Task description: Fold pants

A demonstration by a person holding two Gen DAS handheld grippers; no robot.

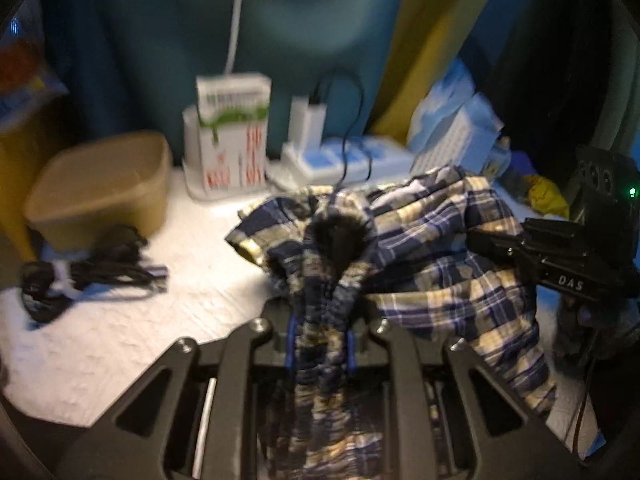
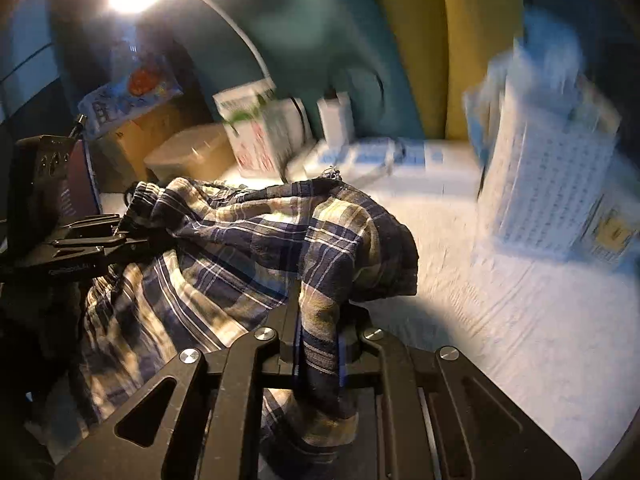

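The plaid pants point(image 1: 440, 256), navy, blue and cream, hang bunched between both grippers above the white table point(image 1: 120, 344). My left gripper point(image 1: 320, 336) is shut on the gathered elastic waistband, which runs back between its fingers. My right gripper point(image 2: 318, 344) is shut on a fold of the same pants point(image 2: 256, 240). The right gripper also shows at the right of the left wrist view point(image 1: 552, 264), reaching into the cloth. The left gripper shows at the left of the right wrist view point(image 2: 88, 244), by the waistband. Both views are motion-blurred.
On the table stand a brown tub point(image 1: 100, 188), a bundle of black cable point(image 1: 88, 276), a white carton point(image 1: 232, 136), a white charger with a cord point(image 1: 312, 120), blue-white boxes point(image 1: 352, 160) and a tall blue-white package point(image 2: 552, 176). A teal and yellow curtain hangs behind.
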